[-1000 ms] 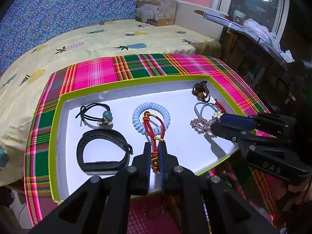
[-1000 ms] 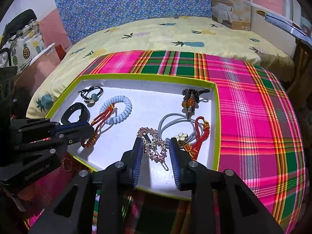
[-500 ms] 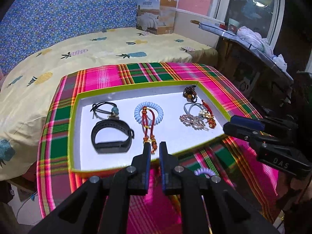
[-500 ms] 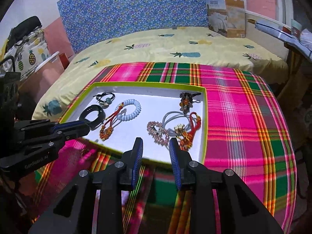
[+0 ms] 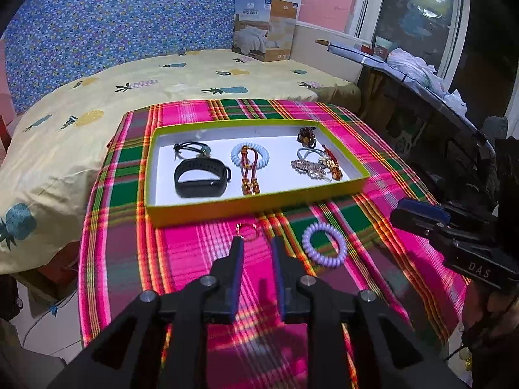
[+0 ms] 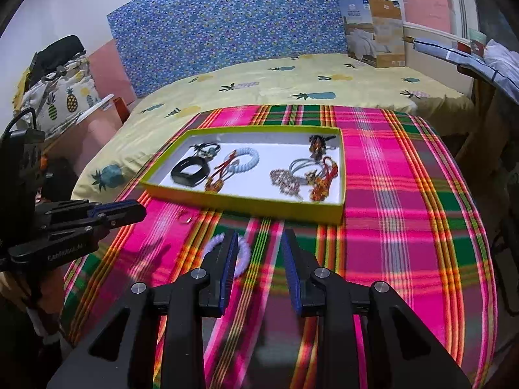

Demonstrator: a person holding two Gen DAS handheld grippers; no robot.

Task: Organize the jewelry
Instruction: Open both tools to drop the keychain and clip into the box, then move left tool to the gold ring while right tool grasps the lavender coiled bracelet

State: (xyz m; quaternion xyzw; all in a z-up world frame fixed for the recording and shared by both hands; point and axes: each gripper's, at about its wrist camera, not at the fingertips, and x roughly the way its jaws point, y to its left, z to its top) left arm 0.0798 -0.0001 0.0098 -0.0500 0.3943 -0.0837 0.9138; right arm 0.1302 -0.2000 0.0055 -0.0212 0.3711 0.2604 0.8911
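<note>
A green-rimmed white tray [image 5: 259, 203] [image 6: 339, 209] on the plaid cloth holds a black wristband [image 5: 201, 177], a pale blue coil tie [image 5: 262, 155], red cords [image 5: 248, 175] and a heap of bracelets [image 5: 319, 165]. In front of the tray lie a thin gold ring [image 5: 247, 230] and a lilac coil tie [image 5: 324, 248] [image 6: 242, 254]. My left gripper [image 5: 257, 243] hovers over the cloth near the ring, its jaws opening with nothing between them. My right gripper [image 6: 258, 238] is open and empty, its left finger [image 6: 227, 259] covering part of the lilac tie.
The plaid cloth [image 6: 405, 227] covers a small table against a bed with a pineapple sheet [image 5: 129, 97]. A cardboard box [image 5: 266, 29] stands at the bed's far side. Dark clutter [image 5: 438, 123] lies to the right, a pineapple cushion [image 6: 65, 100] to the left.
Both grippers have drawn back from the tray and risen a little. The left gripper let go of the red cord in the tray and its jaws have spread. The lilac tie and ring came into view.
</note>
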